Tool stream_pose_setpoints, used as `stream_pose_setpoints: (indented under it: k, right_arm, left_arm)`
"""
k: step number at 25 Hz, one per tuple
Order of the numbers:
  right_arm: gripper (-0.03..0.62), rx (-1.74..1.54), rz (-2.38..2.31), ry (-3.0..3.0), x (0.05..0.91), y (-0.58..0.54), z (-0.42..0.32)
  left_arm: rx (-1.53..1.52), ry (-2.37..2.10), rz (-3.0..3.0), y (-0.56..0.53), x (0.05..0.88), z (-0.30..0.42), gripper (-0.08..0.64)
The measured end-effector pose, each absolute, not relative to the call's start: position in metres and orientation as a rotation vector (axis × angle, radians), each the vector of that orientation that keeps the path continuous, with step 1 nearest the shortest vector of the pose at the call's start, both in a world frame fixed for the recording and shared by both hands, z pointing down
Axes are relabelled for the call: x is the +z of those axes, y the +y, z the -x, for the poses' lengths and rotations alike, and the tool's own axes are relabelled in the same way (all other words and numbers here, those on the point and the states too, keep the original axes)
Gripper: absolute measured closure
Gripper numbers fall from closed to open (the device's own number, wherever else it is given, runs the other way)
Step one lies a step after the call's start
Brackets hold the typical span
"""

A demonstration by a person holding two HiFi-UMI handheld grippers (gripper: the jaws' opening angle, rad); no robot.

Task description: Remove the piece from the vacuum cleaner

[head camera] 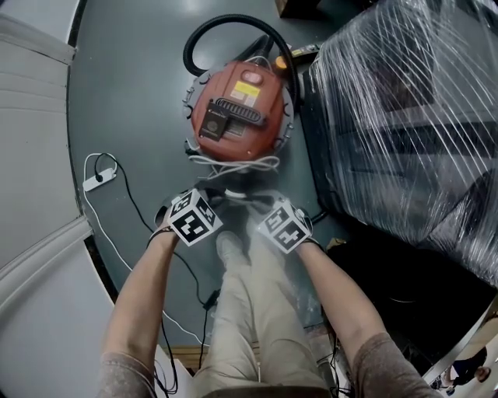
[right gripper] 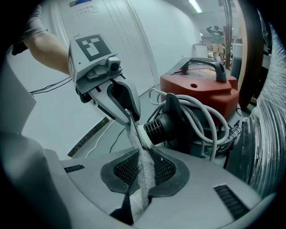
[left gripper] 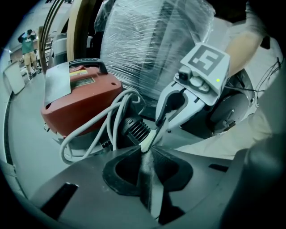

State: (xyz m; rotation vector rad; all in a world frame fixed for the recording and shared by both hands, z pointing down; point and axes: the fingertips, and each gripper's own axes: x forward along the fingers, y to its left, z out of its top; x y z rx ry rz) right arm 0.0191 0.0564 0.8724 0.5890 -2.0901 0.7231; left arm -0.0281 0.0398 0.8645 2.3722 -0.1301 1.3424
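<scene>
Piece (right gripper: pixel 144 172): thin white mesh strip. Held edge-on in my right claw (right gripper: pixel 145 151), jaws closed on it, pads pressing both faces. The same piece runs on from that claw's tips into my left claw (left gripper: pixel 147 153), also clamped shut on it. The two claws meet nearly tip to tip, angled toward each other.

Location: between my two claws, just short of the vacuum (head camera: pixel 237 109) and close to its cuff (right gripper: pixel 161 127). I cannot tell whether piece and cuff touch.

Vacuum: red drum, standing on the floor (head camera: pixel 132 93) directly beyond my claws. Black handle (right gripper: pixel 208 65) across the top, yellow label (head camera: pixel 245 92) on the lid.

Cuff: black, ribbed, pointing back at my claws, just past their tips.

Cable (right gripper: pixel 203 116): white, several loops slung round the vacuum's near side, above and behind the cuff.

Hose (head camera: pixel 233 19): black, arching round the vacuum's far side, well beyond my claws.

Load (head camera: pixel 405 116): bulky, wrapped in clear film, right of my right claw, beside the vacuum.

Power strip (head camera: pixel 99 180): white, on the floor left of my left claw, thin lead trailing back toward me.

Trousers (head camera: pixel 249 311): pale, behind and below the claws. One shoe (head camera: pixel 232 249) lies under the gap between them.

Person (right gripper: pixel 216 33): standing far beyond the vacuum.
</scene>
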Motion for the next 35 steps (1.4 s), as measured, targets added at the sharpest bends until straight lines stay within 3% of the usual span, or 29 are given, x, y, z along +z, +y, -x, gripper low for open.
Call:
stream_pose_setpoints:
  k: [25,35]
  right_arm:
    - [0.563,0.759,-0.445,-2.080,0.866,0.112,-0.011]
    - [0.560,0.735,-0.438,-2.099,0.750,0.076,-0.026]
  left_arm:
    - [1.354,-0.094,-2.273,0.097,0.859,0.038,0.511]
    - [1.292,-0.191,-2.302,0.068,0.742,0.025,0.514]
